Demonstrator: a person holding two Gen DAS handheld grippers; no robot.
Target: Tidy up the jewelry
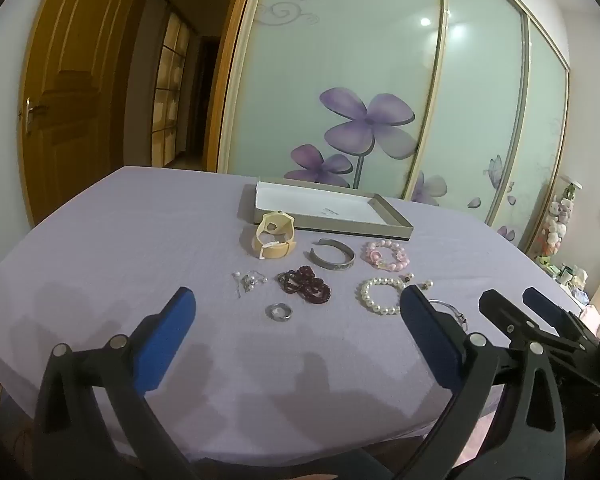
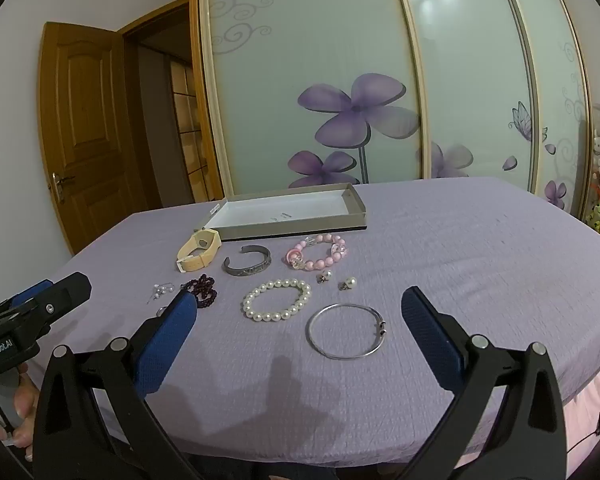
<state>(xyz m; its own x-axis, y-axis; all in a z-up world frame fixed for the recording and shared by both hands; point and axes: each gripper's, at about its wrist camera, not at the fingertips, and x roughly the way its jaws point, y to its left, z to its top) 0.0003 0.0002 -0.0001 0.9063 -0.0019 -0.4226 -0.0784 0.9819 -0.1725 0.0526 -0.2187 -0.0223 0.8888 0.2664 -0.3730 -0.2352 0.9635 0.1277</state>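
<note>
Both grippers hang over the near edge of a table spread with a lilac cloth (image 2: pixel 480 248), each with its jaws spread wide and nothing between them. The left gripper (image 1: pixel 298 304) points at the left half of the jewellery: a small silver ring (image 1: pixel 278 312) lies just ahead between its blue pads, a heap of dark red beads (image 1: pixel 305 283) sits a little beyond that, and a tangle of tiny silver earrings (image 1: pixel 249 280) lies ahead and to its left. Further out stand a cream watch (image 1: pixel 272 238) and a grey metal cuff (image 1: pixel 333 254).

The right gripper (image 2: pixel 300 306) faces a thin silver bangle (image 2: pixel 346 330), lying flat just ahead between its fingers. Beyond the bangle, slightly left, rests a white pearl bracelet (image 2: pixel 277 299); two pearl studs (image 2: pixel 337 279) lie ahead, and a pink bead bracelet (image 2: pixel 318 255) behind them. Farthest from both grippers a shallow open box (image 2: pixel 288 213) sits on the cloth, seemingly holding no jewellery, though only a small mark or label shows inside it. A hand (image 2: pixel 22 400) holds the left tool.
</note>
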